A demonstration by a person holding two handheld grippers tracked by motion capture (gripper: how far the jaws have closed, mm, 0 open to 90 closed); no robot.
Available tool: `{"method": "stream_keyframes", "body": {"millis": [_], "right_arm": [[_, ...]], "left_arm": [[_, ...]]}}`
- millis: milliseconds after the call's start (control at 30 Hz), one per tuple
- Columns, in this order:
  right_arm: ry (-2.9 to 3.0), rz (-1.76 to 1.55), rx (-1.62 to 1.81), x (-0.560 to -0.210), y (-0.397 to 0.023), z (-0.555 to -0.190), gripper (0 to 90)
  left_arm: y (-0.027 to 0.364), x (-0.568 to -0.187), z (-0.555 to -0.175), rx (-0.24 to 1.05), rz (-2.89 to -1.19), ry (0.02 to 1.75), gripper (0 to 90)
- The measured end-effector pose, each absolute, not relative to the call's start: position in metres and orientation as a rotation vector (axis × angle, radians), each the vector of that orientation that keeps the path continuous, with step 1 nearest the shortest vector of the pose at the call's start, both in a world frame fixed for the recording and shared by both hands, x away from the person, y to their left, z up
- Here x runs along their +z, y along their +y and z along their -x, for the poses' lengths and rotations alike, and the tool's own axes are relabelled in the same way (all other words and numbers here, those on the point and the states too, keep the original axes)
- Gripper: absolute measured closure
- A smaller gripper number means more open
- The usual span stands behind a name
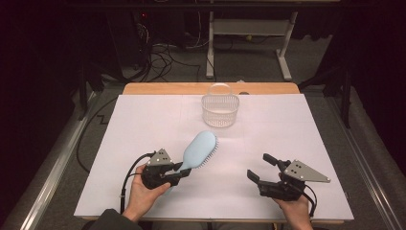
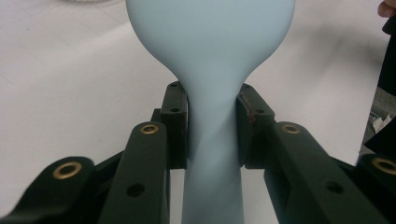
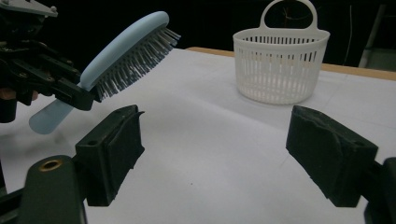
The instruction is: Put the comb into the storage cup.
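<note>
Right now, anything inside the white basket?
Nothing seen inside the white basket: in the high view its floor looks bare. Its slatted wall hides the bottom in the right gripper view. The hairbrush is held in the left gripper.

You have a pale blue plastic hairbrush (image 3: 122, 44) with a smooth, satin back and thin, stiff grey plastic bristles. Your white slotted plastic basket (image 3: 279, 63) looks slightly glossy, its wall moulded in fine ribs. The white paper sheet covering the table (image 1: 143, 124) is matt and smooth, and a light wooden edge of the tabletop (image 1: 158, 88) shows behind it. Your left gripper (image 2: 212, 126) has matt black plastic arms with brass-coloured rivets. The pads (image 3: 327, 149) of your right gripper (image 3: 215, 154) look like rough, worn black rubber.
</note>
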State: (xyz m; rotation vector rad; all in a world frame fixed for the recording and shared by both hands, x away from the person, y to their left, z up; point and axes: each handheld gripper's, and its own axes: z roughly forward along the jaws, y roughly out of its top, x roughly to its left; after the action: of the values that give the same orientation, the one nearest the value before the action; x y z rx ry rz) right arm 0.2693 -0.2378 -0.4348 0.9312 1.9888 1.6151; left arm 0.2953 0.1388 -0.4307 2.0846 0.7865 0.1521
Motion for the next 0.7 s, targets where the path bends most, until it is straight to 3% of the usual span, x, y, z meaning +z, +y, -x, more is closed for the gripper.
{"method": "stream_keyframes", "body": {"millis": [700], "right_arm": [[2.074,-0.890,1.678,-0.435,-0.206,-0.269,18.4]], "left_arm": [[0.116,-0.428,-0.290,0.143,-2.113,0.722,69.3]]}}
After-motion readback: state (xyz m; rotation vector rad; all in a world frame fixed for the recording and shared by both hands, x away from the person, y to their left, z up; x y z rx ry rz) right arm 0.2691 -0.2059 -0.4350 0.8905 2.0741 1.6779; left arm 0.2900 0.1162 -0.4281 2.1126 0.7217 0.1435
